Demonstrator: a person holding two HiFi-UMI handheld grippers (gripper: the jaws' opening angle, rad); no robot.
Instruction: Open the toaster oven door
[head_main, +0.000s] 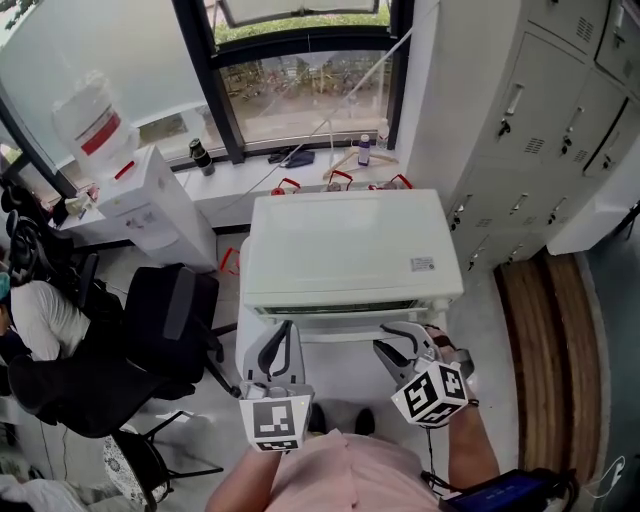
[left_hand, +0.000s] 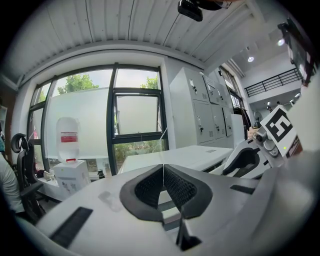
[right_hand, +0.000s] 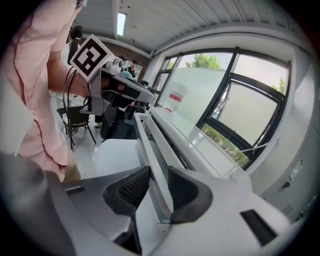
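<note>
— What do the fingers of the right gripper (right_hand: 156, 172) hold?
— They're pinched on the door handle (right_hand: 149, 145), along the near edge of the toaster oven (head_main: 345, 245), ready to pull nearward, I'd judge. The left gripper (left_hand: 163, 169) is closed and empty (idle, to the left).
— Any obstacles?
— An office chair (head_main: 165, 320) stands left and lockers (head_main: 540, 130) right; neither blocks the door.

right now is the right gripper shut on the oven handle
Shut on it: the right gripper has its jaws pressed against both sides of the white handle.
</note>
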